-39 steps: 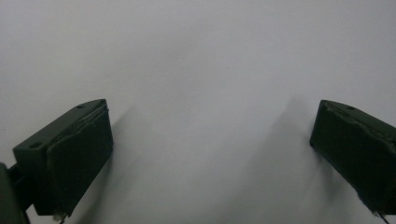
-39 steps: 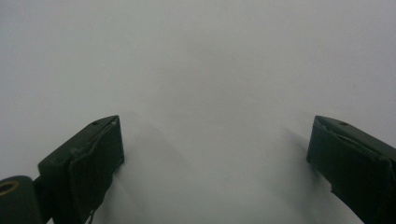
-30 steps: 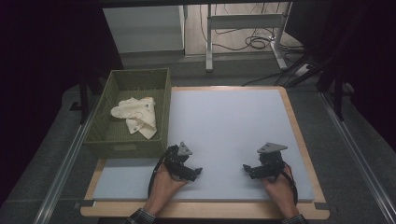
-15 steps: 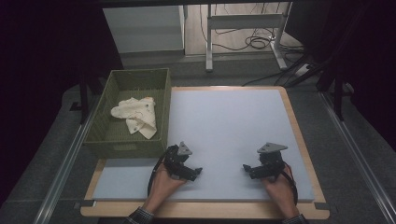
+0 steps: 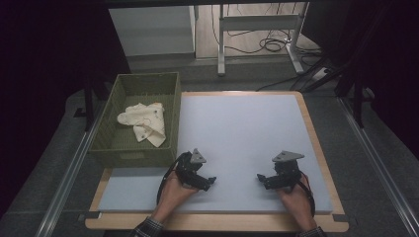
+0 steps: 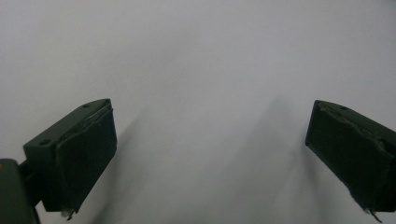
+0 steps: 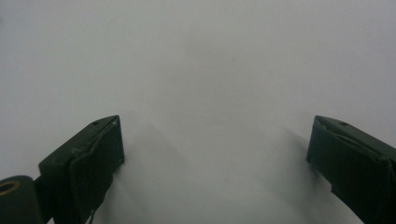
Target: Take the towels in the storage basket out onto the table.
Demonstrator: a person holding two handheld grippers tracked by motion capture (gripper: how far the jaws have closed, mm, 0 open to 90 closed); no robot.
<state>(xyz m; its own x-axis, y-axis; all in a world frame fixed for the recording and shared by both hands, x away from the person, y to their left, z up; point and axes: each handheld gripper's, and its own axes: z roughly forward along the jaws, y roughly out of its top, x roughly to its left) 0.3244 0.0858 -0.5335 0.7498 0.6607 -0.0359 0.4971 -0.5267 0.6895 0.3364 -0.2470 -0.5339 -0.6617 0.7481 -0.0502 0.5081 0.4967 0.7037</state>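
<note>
Resting: both grippers sit low over the near part of the tabletop (image 5: 247, 128), each in one of the person's hands, holding nothing.
Basket: a green woven basket (image 5: 170, 128) stands at the tabletop's left edge, ahead and to the left of the left gripper's fingers.
Cloth: a cream cloth (image 5: 143, 121) lies crumpled inside the basket, its long axis running from far left toward near right, slanting down toward the left gripper.
Left gripper: the left gripper (image 5: 211, 180) has its fingers (image 6: 86, 154) spread wide over the bare tabletop.
Right gripper: the right gripper (image 5: 261, 178) likewise has its fingers (image 7: 91, 161) spread wide with the bare tabletop between them.
Key relation: the cloth lies forward and left of both pairs of fingers; the left hand is clearly nearer, the right well apart across the tabletop, so I judge a reach into the basket falls to the left.
Change: against the earlier high views, grippers, basket and cloth sit in the same places; no shift shows.
</note>
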